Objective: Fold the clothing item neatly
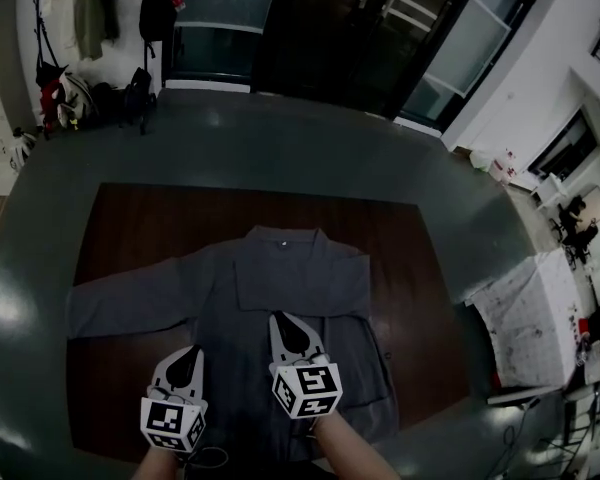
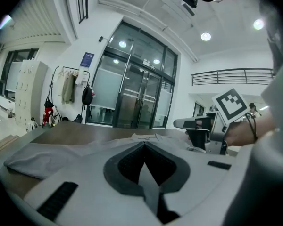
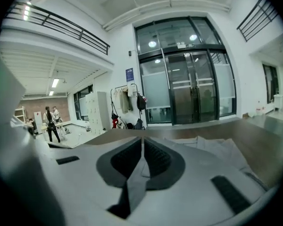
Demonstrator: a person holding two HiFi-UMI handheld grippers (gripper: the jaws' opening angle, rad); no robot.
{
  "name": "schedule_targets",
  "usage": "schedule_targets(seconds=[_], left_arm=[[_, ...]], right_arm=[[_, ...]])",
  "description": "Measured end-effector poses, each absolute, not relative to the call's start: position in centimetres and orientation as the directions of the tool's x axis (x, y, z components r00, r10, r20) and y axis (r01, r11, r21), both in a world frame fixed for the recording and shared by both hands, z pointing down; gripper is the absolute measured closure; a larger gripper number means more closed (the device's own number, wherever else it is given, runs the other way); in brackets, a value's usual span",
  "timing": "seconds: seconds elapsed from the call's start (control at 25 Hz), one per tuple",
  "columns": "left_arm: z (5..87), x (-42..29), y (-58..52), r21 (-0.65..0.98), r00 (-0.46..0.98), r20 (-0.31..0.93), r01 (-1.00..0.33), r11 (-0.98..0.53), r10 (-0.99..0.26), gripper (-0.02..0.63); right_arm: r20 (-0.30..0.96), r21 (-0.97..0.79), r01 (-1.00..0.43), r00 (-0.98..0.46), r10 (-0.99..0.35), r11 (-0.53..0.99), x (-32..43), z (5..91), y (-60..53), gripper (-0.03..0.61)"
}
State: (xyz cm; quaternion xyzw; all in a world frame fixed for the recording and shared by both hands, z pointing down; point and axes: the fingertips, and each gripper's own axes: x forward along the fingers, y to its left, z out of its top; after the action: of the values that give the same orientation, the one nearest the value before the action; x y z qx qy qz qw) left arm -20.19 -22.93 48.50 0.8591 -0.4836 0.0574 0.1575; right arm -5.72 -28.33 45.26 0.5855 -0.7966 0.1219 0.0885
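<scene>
Mid-fold, the shirt (image 1: 290,288) has one sleeve (image 1: 130,306) spread while left gripper (image 1: 192,351) and right gripper (image 1: 279,318) hover empty, jaws together; next probably means opening to pinch that sleeve.

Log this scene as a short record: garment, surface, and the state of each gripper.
garment: grey shirt, lying flat, collar at the far end
sleeve: spread toward the head view's left
surface: dark wooden table
left gripper: shut, empty, above the shirt's lower part
right gripper: shut, empty, above the shirt's middle
</scene>
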Motion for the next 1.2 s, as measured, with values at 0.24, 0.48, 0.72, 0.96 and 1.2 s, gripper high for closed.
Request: schedule_targets(seconds=[0.24, 0.48, 0.72, 0.96, 1.2], left_arm=[[46.8, -18.4, -18.1, 0.17, 0.507, 0.242, -0.861, -0.479, -0.827, 0.606], [44.6, -15.8, -11.3, 0.109, 0.484, 0.235, -0.875, -0.472, -0.843, 0.606], [44.5, -15.7, -6.3, 0.092, 0.39, 0.245, -0.921, -0.379, -0.888, 0.606], [43.9, -19.1, -3.2, 0.064, 0.315, 0.257, -0.949, -0.309, -0.914, 0.606], [42.4, -24.6, -3.0, 0.098, 0.227, 0.212, -0.973, -0.21, -0.951, 0.606]], right_arm=[[0.256, -0.132, -0.959, -0.279, -0.926, 0.252, -1.9, 44.3, -21.3, 0.588], [0.176, -0.137, -0.945, -0.319, -0.931, 0.298, 1.2, 42.0, -13.8, 0.588], [0.148, -0.189, -0.919, -0.376, -0.915, 0.347, 2.3, 42.1, -9.3, 0.588], [0.158, -0.195, -0.881, -0.462, -0.873, 0.431, -1.1, 42.5, -7.1, 0.588], [0.157, -0.148, -0.852, -0.522, -0.838, 0.503, -5.1, 40.9, -6.7, 0.588]])
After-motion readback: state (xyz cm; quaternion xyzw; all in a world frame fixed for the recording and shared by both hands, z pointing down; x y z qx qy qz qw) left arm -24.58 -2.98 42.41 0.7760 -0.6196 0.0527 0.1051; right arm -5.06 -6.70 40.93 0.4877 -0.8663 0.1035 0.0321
